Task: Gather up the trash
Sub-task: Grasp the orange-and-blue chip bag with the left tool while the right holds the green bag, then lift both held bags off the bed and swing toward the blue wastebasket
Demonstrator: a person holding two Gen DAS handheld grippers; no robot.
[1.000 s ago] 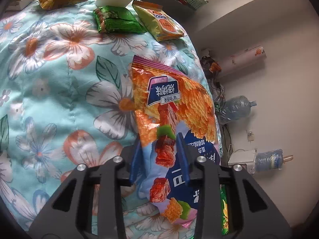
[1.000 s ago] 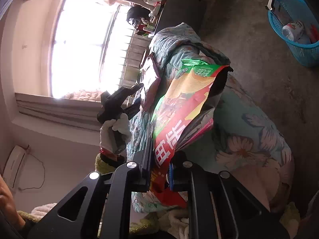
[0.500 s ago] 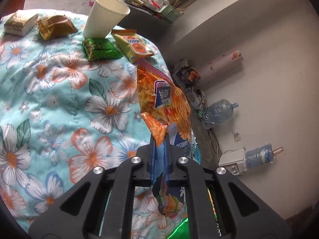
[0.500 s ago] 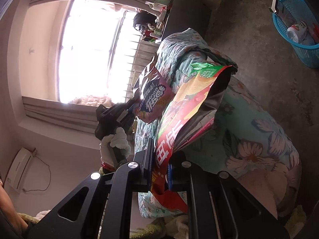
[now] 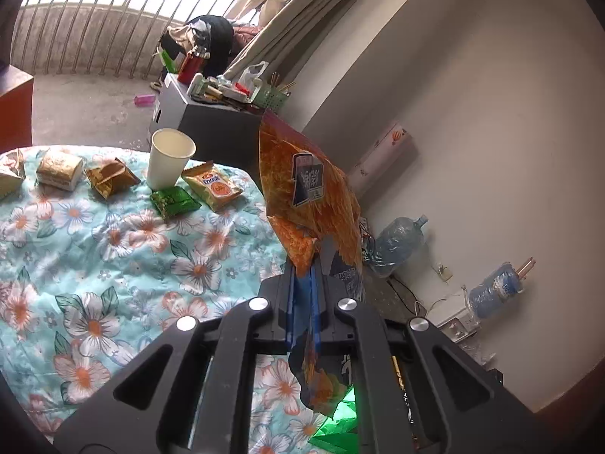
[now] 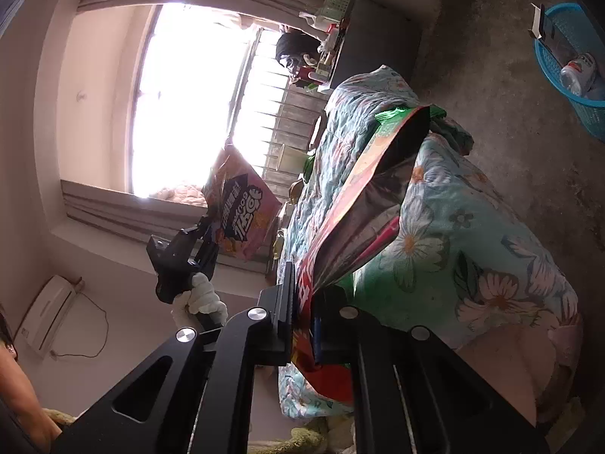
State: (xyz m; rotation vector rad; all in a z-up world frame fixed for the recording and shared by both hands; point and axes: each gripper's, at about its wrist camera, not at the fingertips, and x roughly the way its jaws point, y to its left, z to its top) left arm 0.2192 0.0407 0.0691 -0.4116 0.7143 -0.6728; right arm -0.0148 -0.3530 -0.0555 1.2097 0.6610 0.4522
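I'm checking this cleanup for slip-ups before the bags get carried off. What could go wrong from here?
1. The left gripper pinches the orange snack bag only at a low corner, so it may slip free.
2. The right gripper holds the red bag with its mouth gaping open; crumbs might spill on the floral blanket.
3. The blue basket sits well off across the floor.

A bed is covered by a floral quilt; toward twelve o'clock on it a paper cup is stood upright; a green packet is laid just at its six o'clock, a yellow packet at its three o'clock; a gold wrapper and a wrapped block are laid at its nine o'clock.
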